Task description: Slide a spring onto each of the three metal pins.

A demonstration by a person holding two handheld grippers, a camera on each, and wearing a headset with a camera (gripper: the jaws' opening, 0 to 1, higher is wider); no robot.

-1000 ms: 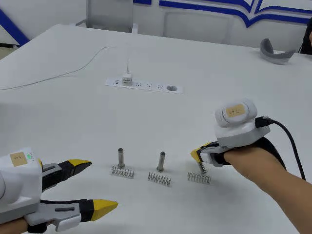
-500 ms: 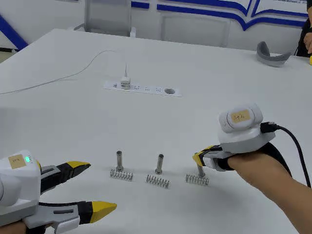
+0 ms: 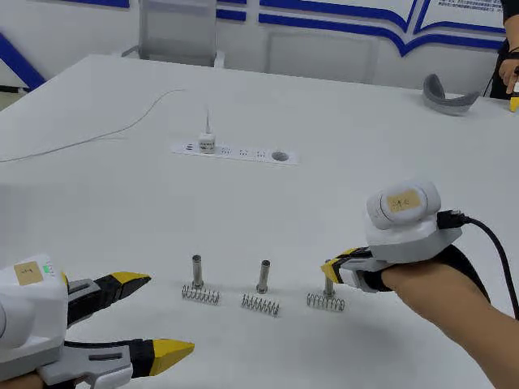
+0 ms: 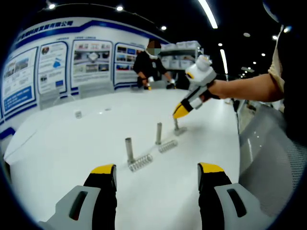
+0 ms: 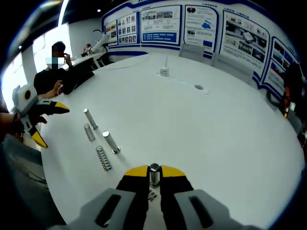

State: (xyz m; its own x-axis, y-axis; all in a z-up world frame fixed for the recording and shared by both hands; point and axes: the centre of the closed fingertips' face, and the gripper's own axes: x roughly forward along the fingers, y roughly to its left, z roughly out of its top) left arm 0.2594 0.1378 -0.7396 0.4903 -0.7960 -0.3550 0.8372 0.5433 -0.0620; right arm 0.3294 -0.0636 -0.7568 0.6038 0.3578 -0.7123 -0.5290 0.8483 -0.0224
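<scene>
L gripper [image 3: 166,314] sits lower left in head view, jaws wide apart, holding nothing. Mid-frame on the white table [image 3: 365,146], 3 springs lie flat: left spring [image 3: 200,295], mid spring [image 3: 259,305], right spring [image 3: 325,302]. Each is just in front of its upright pin: left pin [image 3: 197,270], mid pin [image 3: 263,275], right pin [image 3: 329,286]. R gripper [image 3: 329,271] has jaws pinched narrow on the right pin. Higher up is a power strip [image 3: 235,151].

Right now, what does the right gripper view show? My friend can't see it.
The right gripper is shut on a pin standing on the table. Two more pins stand to its left, each with a spring lying beside it.
</scene>
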